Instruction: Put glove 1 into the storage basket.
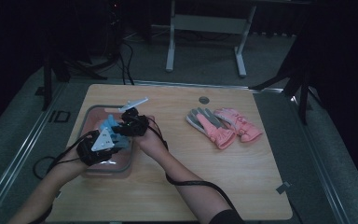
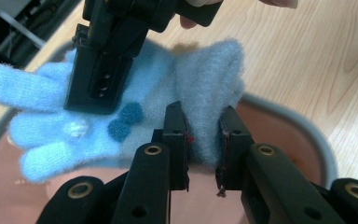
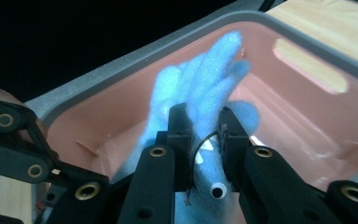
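Both my left gripper (image 2: 203,140) and right gripper (image 3: 204,135) pinch the blue glove (image 2: 121,107) above the bin's (image 3: 135,60) near edge; fuzzy fabric may slip free.

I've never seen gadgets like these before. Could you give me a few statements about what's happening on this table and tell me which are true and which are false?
1. Both grippers clamp the blue glove. True: the left gripper pinches its cuff, the right gripper its finger end.
2. The blue glove is held over the pink bin. True.
3. The pink gloves lie inside the bin. False: they lie on the wooden table, off to the right.
4. The left gripper's jaws stand wide open. False: they are closed on the fabric.
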Tool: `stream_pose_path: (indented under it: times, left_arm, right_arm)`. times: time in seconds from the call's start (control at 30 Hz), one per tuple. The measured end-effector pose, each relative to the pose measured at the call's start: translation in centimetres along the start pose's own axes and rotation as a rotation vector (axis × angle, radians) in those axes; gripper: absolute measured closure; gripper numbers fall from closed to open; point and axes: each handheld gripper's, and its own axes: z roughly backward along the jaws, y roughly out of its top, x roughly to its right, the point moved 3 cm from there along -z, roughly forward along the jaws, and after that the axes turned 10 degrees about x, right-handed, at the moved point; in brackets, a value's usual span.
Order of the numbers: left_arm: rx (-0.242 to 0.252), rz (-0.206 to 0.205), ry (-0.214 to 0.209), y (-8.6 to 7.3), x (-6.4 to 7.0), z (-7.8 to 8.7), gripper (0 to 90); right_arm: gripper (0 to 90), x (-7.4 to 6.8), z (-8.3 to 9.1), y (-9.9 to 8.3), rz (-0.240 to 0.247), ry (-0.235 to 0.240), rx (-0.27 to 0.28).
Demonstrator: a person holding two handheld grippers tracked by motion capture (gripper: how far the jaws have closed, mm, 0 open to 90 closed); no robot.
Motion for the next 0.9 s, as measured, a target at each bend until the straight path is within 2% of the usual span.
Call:
stream_pose_path:
  times: [0.17,0.2,0.27,0.4,0.5,0.57,0.63,0.7,0.77,0.87,0.9]
  left_arm:
    - [-0.026,0.028,-0.011,-1.2,-0.5,-0.5,77.4]
    - [-0.045,0.044,-0.014,-1.8,-0.6,-0.9,77.4]
    - [-0.065,0.047,-0.021,-2.2,-0.5,-1.3,77.4]
    - [-0.101,0.048,-0.042,-2.3,-0.6,-2.3,77.4]
    - [-0.106,0.055,-0.046,-2.3,-0.8,-2.6,77.3]
    - [-0.109,0.065,-0.045,-2.4,-1.1,-2.7,77.3]
    - [-0.114,0.075,-0.048,-2.5,-1.4,-2.8,77.3]
    - [-0.119,0.085,-0.052,-2.6,-1.8,-3.1,77.3]
    - [-0.132,0.096,-0.064,-2.9,-2.1,-3.6,77.2]
    - [-0.166,0.104,-0.072,-3.7,-2.2,-4.4,77.0]
    - [-0.176,0.107,-0.080,-3.8,-2.3,-4.6,77.0]
  right_arm:
    - [79.1,0.2,-1.5,-0.5,-0.016,-0.004,-0.008]
    - [79.1,0.3,-1.9,-0.7,-0.022,0.000,-0.012]
    - [79.0,0.5,-2.5,-1.6,-0.017,-0.017,-0.031]
    - [79.0,1.1,-3.2,-2.4,-0.035,-0.023,-0.055]
    - [79.0,1.5,-3.4,-2.4,-0.050,-0.024,-0.063]
    - [78.8,1.7,-3.6,-2.4,-0.074,-0.002,-0.064]
    - [78.0,1.9,-3.9,-2.2,-0.080,-0.006,-0.066]
    - [74.8,2.0,-4.2,-2.1,-0.078,-0.021,-0.075]
    - [64.9,2.0,-4.5,-2.0,-0.069,-0.024,-0.083]
    - [57.3,2.0,-4.4,-1.8,-0.046,-0.056,-0.085]
    - [57.5,2.1,-4.2,-1.7,-0.051,-0.063,-0.083]
